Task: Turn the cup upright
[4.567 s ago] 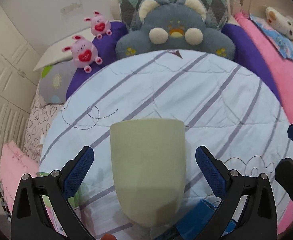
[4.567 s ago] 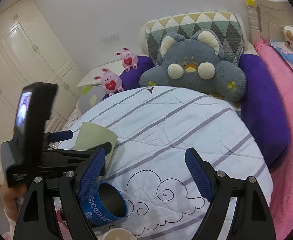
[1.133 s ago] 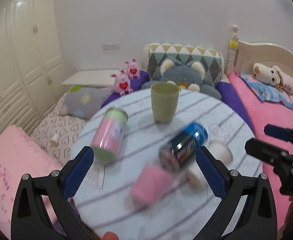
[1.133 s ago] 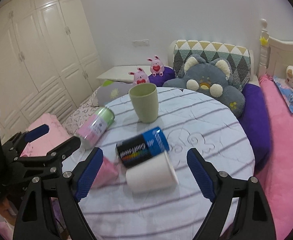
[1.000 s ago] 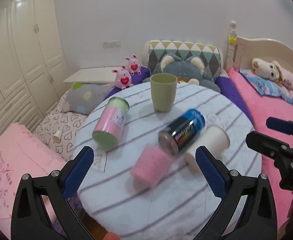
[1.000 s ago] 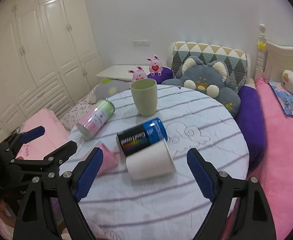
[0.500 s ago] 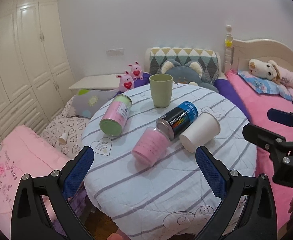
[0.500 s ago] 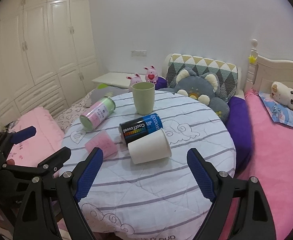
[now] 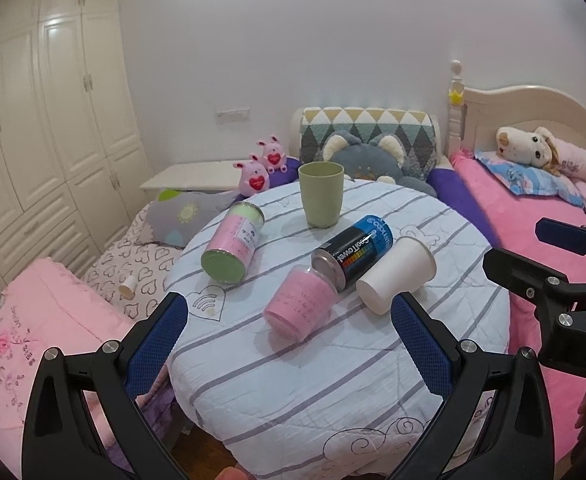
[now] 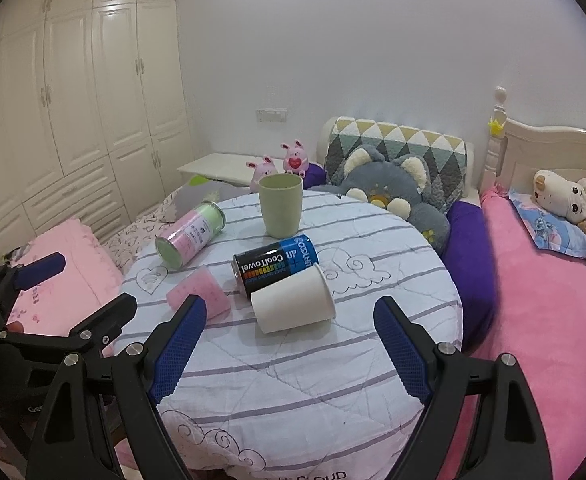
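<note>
A green cup [image 9: 320,194] stands upright at the far side of the round table [image 9: 333,380]; it also shows in the right wrist view [image 10: 280,205]. A white paper cup [image 9: 396,275] [image 10: 293,301], a pink cup [image 9: 301,307] [image 10: 199,291], a blue-black can [image 9: 352,253] [image 10: 276,265] and a pink-green can [image 9: 232,247] [image 10: 190,235] lie on their sides. My left gripper [image 9: 289,332] is open and empty, well back from the table. My right gripper [image 10: 291,330] is open and empty too, near the table's front edge.
The table carries a striped white quilt [image 10: 293,380]. A pink bed [image 9: 553,208] with plush toys is to the right, a grey bear cushion [image 10: 389,188] behind, pink bedding [image 9: 33,320] at left, white wardrobes [image 10: 73,100] along the left wall.
Both grippers have pulled back and up from the table, so all the cups and cans now show. The green cup stands free where the left gripper released it.
</note>
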